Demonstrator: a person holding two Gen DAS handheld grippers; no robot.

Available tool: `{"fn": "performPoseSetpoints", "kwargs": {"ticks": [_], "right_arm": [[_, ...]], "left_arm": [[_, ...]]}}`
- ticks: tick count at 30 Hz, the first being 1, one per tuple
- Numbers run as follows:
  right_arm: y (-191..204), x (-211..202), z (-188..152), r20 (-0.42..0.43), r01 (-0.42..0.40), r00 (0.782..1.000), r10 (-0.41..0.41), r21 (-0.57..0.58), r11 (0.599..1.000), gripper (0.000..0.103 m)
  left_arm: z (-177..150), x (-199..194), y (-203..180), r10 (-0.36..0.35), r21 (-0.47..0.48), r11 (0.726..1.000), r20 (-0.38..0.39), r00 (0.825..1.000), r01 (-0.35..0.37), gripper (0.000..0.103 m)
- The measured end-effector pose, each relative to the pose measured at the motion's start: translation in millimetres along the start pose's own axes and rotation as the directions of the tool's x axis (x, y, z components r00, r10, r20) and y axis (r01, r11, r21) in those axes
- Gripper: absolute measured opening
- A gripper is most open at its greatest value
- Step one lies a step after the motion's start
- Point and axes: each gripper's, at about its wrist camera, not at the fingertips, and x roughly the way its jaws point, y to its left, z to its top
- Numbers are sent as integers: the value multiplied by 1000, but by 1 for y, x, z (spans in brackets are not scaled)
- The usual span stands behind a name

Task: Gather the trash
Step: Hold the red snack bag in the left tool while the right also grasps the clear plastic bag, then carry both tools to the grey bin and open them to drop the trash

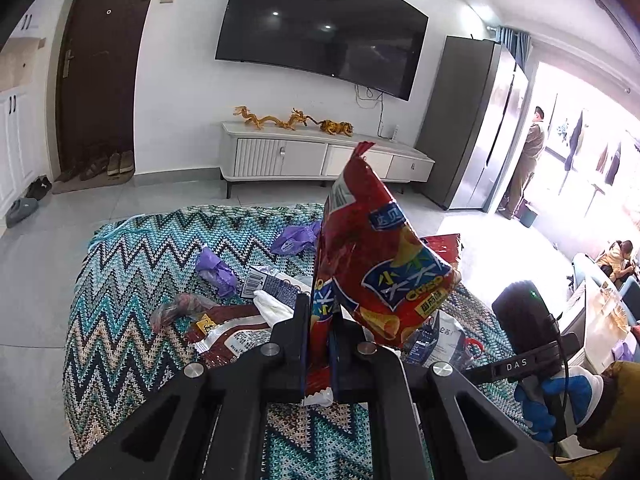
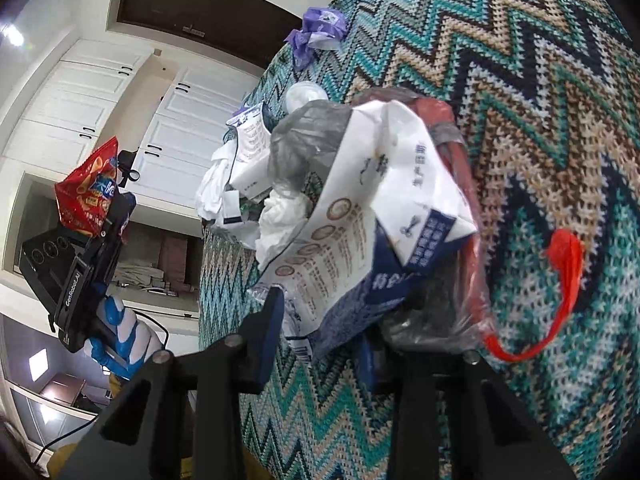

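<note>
My left gripper (image 1: 320,344) is shut on a red chip bag (image 1: 372,256) and holds it upright above the zigzag blanket (image 1: 132,280). The bag also shows at the left of the right wrist view (image 2: 86,196). My right gripper (image 2: 324,340) is open around a crumpled white and blue paper package (image 2: 360,232), which sits in a clear plastic bag with red handles (image 2: 560,280). Loose trash lies on the blanket: purple wrappers (image 1: 218,270), a brown snack wrapper (image 1: 236,332), white tissue (image 1: 276,306).
A white TV cabinet (image 1: 320,156) and wall TV (image 1: 320,28) stand beyond the blanket. A grey fridge (image 1: 476,128) is at the right, with a person (image 1: 528,160) by the bright doorway. Shoes (image 1: 120,162) lie near the dark door. White cupboards (image 2: 80,100) show in the right wrist view.
</note>
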Motion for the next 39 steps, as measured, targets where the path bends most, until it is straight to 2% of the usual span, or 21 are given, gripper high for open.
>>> {"fn": "performPoseSetpoints", "kwargs": {"ticks": [1, 2, 10, 13, 18, 21, 24, 28, 32, 36, 39], "right_arm": [[0, 1, 1, 0, -4, 1000, 4, 2, 1000, 14], [1, 1, 0, -1, -8, 1000, 8, -3, 1000, 11], [39, -4, -19, -75, -98, 993, 87, -158, 983, 9], [51, -10, -25, -76, -150, 988, 138, -187, 971, 9], [54, -39, -22, 8, -170, 984, 176, -218, 961, 9], [47, -71, -21, 95, -144, 981, 169, -228, 963, 9], [32, -114, -21, 209, -91, 968, 139, -224, 970, 9], [-6, -183, -24, 377, -2, 924, 64, -162, 987, 9], [-57, -250, -35, 513, 166, 850, -120, -45, 985, 9], [-112, -298, -42, 556, 337, 759, -337, 107, 935, 9], [-157, -318, -44, 542, 397, 715, -442, 205, 895, 9]], "left_arm": [[-1, -1, 0, 2, 0, 1000, 1, 1000, -2, 8], [-1, -3, 0, 3, 1, 1000, 3, 1000, -3, 8], [2, -14, -6, 5, 3, 1000, 27, 1000, -5, 8], [3, -17, -15, 1, 16, 1000, 27, 1000, -2, 8], [9, -14, -39, -17, 63, 998, 12, 1000, 16, 8], [16, -5, -60, -40, 95, 995, -8, 999, 41, 8], [26, 15, -92, -82, 135, 987, -48, 995, 88, 8], [39, 54, -150, -161, 192, 964, -121, 979, 182, 8], [45, 108, -224, -242, 237, 926, -230, 943, 295, 8], [36, 166, -303, -283, 263, 886, -347, 894, 382, 8], [24, 210, -354, -284, 269, 868, -418, 863, 416, 8]]}}
